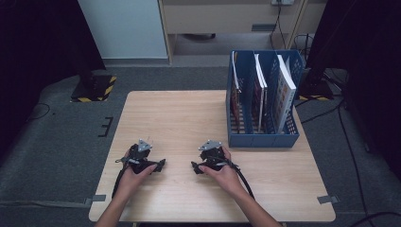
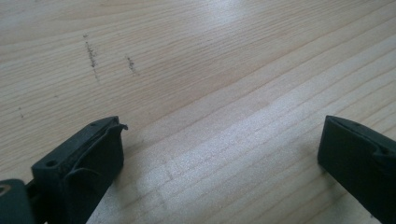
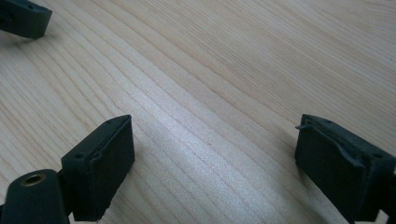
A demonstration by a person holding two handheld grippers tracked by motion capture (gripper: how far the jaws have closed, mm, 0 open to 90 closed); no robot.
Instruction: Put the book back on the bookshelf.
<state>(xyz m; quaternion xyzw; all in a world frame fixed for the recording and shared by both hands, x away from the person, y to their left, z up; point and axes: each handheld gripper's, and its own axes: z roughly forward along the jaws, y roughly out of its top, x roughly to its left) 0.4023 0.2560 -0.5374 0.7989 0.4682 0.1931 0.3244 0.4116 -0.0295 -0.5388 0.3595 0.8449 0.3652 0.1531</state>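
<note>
**Two grippers resting on a bare wooden table**

High view: a pale wooden table (image 1: 189, 118) takes up the middle of the frame. The left gripper (image 1: 158, 165) sits in the lower left of the tabletop, held by the person's left hand (image 1: 132, 175). The right gripper (image 1: 196, 167) sits just right of centre in the lower part, held by the right hand (image 1: 224, 172). The two grippers point towards each other, near one another but apart, with bare wood between them. A blue file rack (image 1: 263, 130) stands upright at the upper right of the table, well apart from both grippers, with books (image 1: 283, 90) standing in its compartments. Grey carpet (image 1: 61, 142) surrounds the table.

Left gripper view: two black jaws rise from the lower left and lower right corners, spread wide, with nothing between them but wood grain. Small dark marks (image 2: 91, 53) show on the wood in the upper left.

Right gripper view: the jaws stand at the lower left and lower right, likewise spread wide over bare wood. One jaw tip of the left gripper shows in the upper left corner.
</note>
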